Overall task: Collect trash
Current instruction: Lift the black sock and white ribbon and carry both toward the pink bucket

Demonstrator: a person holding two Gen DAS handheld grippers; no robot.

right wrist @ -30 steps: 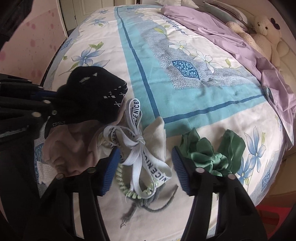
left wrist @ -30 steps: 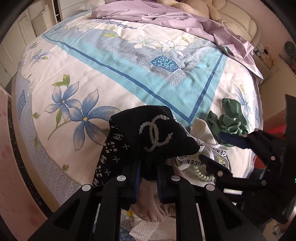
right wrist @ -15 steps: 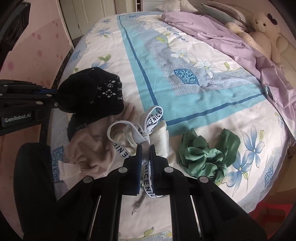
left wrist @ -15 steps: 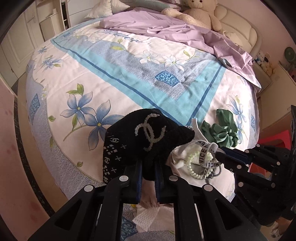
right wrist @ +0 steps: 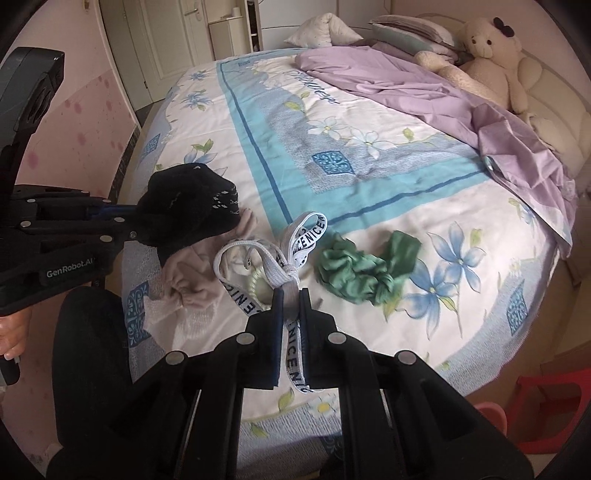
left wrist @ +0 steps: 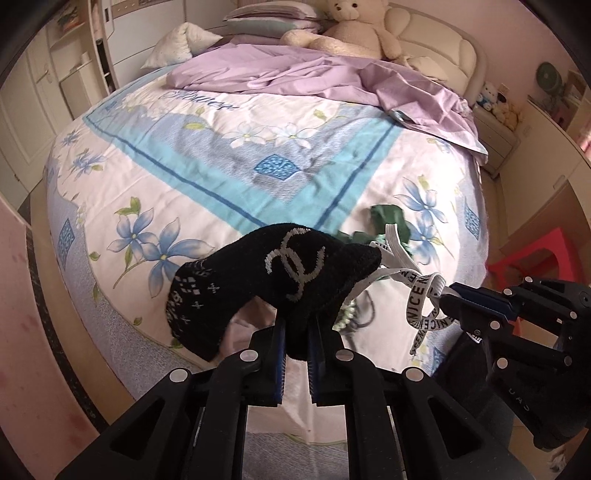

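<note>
Left gripper (left wrist: pixel 295 345): blue pads pressed together on a fold of the black knit hat (left wrist: pixel 280 284); hat held clear of the bed, grey interlocked logo facing the left wrist camera. Right gripper (right wrist: pixel 291 306): pads pinched on the white printed ribbon (right wrist: pixel 295 254), gripping at its knot; loops stand up above the jaws, one lettered tail hangs down between the fingers; jaws have just been closing, with the ribbon between them.

Beneath and beside the ribbon: pale green coil hair tie (right wrist: pixel 258 282), partly hidden; beige gathered cloth (right wrist: pixel 192 280) lying on the bedspread below the hat; green satin scrunchie (right wrist: pixel 365 273) lying just right of the ribbon, apart from both grippers.

Surface: round bed (right wrist: pixel 480 332) under a white bedspread with blue flowers and a turquoise-bordered grey panel; crumpled lilac sheet (right wrist: pixel 443 99) across the far side; cream teddy bear (right wrist: pixel 491 59) and pillows (right wrist: pixel 325 31) against a padded headboard. Room: pink wall at left; white cupboard doors beyond the bed; red stool (left wrist: pixel 535 254) on the floor at right; small plush toys (left wrist: pixel 495 103) on a bedside unit.

Changes against the earlier frames: right jaws then stood wide either side of the ribbon, which lay flat on the bedspread, now raised; hat hangs higher over the bed; both cameras see more of the headboard and room; scrunchie unmoved.
</note>
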